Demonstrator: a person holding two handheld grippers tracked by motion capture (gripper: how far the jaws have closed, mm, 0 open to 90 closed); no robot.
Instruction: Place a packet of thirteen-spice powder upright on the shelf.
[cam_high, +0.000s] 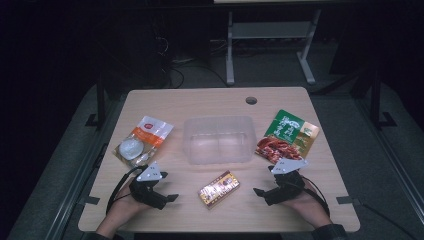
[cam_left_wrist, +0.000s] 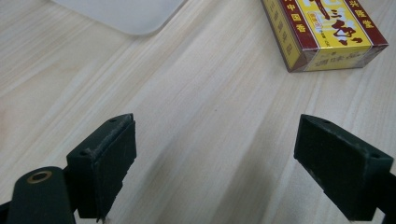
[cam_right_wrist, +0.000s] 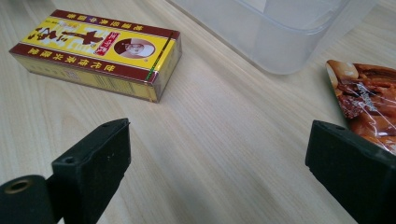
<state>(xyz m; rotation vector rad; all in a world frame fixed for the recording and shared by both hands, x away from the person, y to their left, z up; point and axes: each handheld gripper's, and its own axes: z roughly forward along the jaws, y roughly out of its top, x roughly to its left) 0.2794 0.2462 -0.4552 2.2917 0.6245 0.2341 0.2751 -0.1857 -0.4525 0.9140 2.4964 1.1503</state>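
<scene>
Yellow box (cam_high: 218, 188) lies on the table (cam_high: 210, 102) between both hand-held grippers, left (cam_high: 167, 196) and right (cam_high: 261, 193), jaws spread, empty.

Light wooden table (cam_high: 210, 102); clear plastic tub (cam_high: 218, 139) mid-table, yellow box (cam_high: 218, 188), orange pouch (cam_high: 142, 140), green pouch (cam_high: 289, 135)

A dim lab or office: a bare wooden table (cam_high: 220, 102), desk legs (cam_high: 230, 47) and cables (cam_high: 175, 75) behind.
</scene>
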